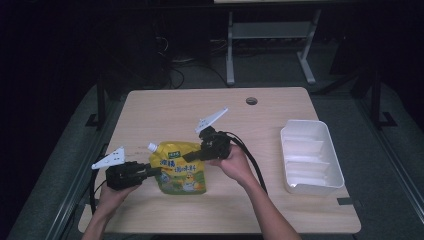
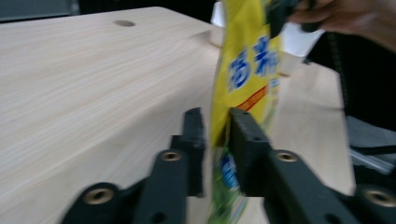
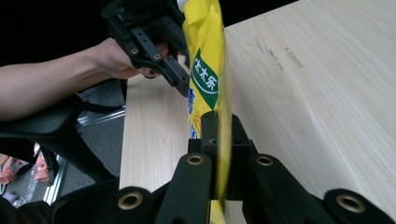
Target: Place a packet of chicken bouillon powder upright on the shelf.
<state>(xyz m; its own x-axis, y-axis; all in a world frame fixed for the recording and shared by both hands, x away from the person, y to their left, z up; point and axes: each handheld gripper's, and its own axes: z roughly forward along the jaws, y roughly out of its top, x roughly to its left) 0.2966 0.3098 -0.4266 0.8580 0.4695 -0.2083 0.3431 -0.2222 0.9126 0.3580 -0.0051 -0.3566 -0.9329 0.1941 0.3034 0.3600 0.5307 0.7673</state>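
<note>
A: We see a yellow spouted pouch (image 1: 178, 170) standing upright on the wooden table (image 1: 160, 110), toward the near edge and left of the middle. Taking the pouch as our landmark, where do we place the grippers?

B: The left gripper (image 1: 150, 172) comes in at the pouch's left edge. In the left gripper view its jaws straddle that edge (image 2: 243, 79), one on each side, with a narrow gap between them. We cannot tell whether they are pressing the film or only flanking it.

A: And the right gripper (image 1: 192, 156)?

B: It meets the pouch at its upper right corner. In the right gripper view we see the jaws drawn tight together with the thin yellow edge (image 3: 208, 70) pinched between them, so we take it as gripping the pouch.

A: We also see the pouch's white cap (image 1: 151, 147) at its upper left corner, above the left gripper.

B: Well apart to the pouch's right lies a white divided tray (image 1: 334, 165), near the table's right edge. Beyond the pouch, toward the far edge, we see a small round hole (image 1: 251, 101) in the tabletop.
</note>
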